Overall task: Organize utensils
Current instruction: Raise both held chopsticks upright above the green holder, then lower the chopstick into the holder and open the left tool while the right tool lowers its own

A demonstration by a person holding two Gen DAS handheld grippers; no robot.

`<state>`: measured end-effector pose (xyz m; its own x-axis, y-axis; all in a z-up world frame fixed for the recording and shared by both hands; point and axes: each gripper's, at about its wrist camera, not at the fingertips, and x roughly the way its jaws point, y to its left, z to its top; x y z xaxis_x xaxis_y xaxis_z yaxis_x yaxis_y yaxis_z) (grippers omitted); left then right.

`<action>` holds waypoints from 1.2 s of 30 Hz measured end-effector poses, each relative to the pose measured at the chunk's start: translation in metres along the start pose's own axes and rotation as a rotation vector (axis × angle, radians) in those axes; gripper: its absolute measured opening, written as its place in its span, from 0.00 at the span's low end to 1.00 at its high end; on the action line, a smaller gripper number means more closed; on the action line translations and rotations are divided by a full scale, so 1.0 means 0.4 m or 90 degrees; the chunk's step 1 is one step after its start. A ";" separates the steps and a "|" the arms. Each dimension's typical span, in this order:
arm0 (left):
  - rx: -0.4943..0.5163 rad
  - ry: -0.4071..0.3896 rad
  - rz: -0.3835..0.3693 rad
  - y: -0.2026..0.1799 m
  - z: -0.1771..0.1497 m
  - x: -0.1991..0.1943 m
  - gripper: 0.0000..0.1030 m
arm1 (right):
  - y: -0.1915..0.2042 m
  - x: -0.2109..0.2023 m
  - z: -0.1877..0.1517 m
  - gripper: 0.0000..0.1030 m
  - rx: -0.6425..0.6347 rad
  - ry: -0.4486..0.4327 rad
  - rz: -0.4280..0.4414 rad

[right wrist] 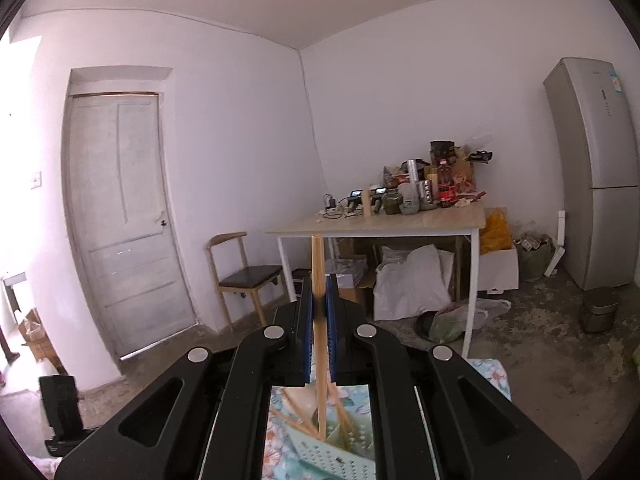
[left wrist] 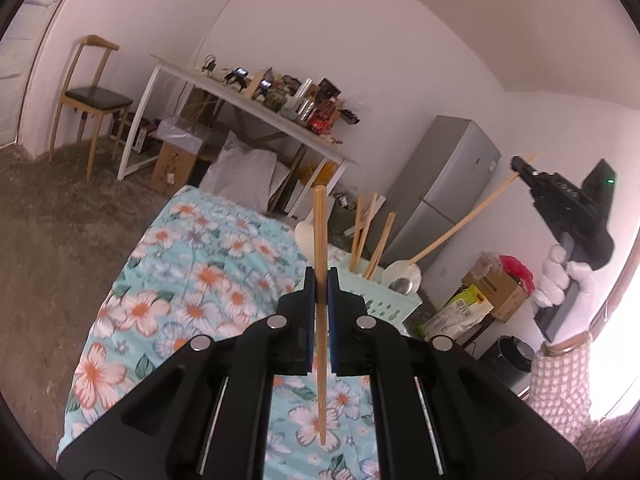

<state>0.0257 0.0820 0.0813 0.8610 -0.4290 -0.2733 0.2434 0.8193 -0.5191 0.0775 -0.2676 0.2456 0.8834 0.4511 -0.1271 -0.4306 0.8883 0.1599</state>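
Two black grippers each clamped one pale wooden chopstick above a bed spread with a turquoise quilt printed with orange-and-white flowers (left wrist: pixel 192 280).

At the far left of the room stood a white panelled door (right wrist: pixel 120 216), then a wooden chair with a dark seat (left wrist: pixel 94 100), on a rough grey-brown floor (left wrist: pixel 52 216). Next came a white-framed worktop with a light wood top (right wrist: pixel 400 222), crowded with bottles, jars and small devices, with boxes and a white sack beneath it. A tall silver refrigerator (right wrist: pixel 596 168) stood at the right against the white wall.

In the left wrist view, the left gripper (left wrist: pixel 321 288) was clenched on an upright chopstick (left wrist: pixel 320 232), whose lower end hung over the quilt. Just right of it, a mint-green perforated plastic utensil basket (left wrist: pixel 384 300) sat on the bed, holding several more chopsticks and pale spoons. Farther right, a white-gloved hand (left wrist: pixel 564 280) held the right gripper (left wrist: pixel 520 168), raised well above the basket. The right gripper was closed on a slanting chopstick (left wrist: pixel 460 228), seen in its own camera as a near-vertical stick with its lower end over the basket.
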 end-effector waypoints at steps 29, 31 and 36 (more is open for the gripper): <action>0.104 -0.107 -0.115 -0.206 0.202 0.048 0.04 | -0.134 0.271 -0.199 0.40 0.003 0.179 -0.001; 0.110 -0.110 -0.114 -0.223 0.207 0.052 0.04 | -0.149 0.233 -0.192 0.43 0.024 0.141 0.011; 0.118 -0.119 -0.116 -0.260 0.221 0.079 0.04 | -0.175 0.117 -0.166 0.47 0.067 0.059 0.008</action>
<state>0.0672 0.0170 0.1983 0.8588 -0.5116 -0.0270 0.4633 0.7980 -0.3853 0.1366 -0.3029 0.1635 0.8549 0.4727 -0.2139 -0.4154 0.8705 0.2638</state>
